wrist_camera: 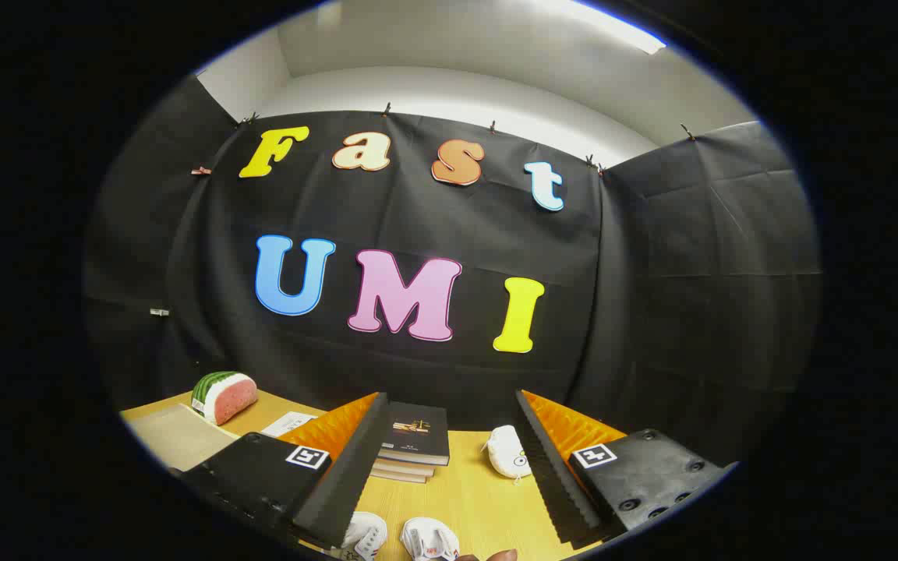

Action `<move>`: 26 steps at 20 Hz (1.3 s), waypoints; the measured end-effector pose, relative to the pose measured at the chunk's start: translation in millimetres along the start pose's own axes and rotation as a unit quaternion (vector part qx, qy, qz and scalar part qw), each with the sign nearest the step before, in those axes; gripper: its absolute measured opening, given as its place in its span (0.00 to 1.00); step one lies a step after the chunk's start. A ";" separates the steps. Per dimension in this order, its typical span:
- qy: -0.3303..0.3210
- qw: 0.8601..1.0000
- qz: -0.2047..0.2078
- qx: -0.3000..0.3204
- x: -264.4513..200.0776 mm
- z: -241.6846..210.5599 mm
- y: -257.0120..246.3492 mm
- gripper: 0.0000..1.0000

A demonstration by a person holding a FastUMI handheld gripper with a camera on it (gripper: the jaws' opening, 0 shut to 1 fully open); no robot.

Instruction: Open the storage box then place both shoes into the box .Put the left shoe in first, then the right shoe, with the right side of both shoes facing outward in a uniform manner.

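While my gripper [449, 499] hangs wide open, holding nothing, 2 shoes [398, 538] lie low between its fingers on the table [480, 499]; books [416, 442] beyond. Box unsighted. Best locate it and open it before lifting either shoe.

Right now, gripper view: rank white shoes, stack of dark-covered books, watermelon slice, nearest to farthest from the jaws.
1. White shoes, between the open jaws, closest in.
2. Stack of dark-covered books, ahead between the fingers.
3. Watermelon slice, beyond the left finger, by the black cloth wall.
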State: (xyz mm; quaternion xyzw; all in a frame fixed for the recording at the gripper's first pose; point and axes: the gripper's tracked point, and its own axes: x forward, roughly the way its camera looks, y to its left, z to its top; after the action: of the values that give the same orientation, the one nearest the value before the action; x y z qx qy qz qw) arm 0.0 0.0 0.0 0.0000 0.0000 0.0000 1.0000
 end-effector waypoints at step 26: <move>0.083 0.975 0.173 0.113 -6.0 -35.5 87.1 0.98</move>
State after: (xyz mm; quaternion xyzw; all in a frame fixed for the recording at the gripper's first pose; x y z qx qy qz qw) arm -6.0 87.1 -35.5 0.1131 0.0829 0.1725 0.9750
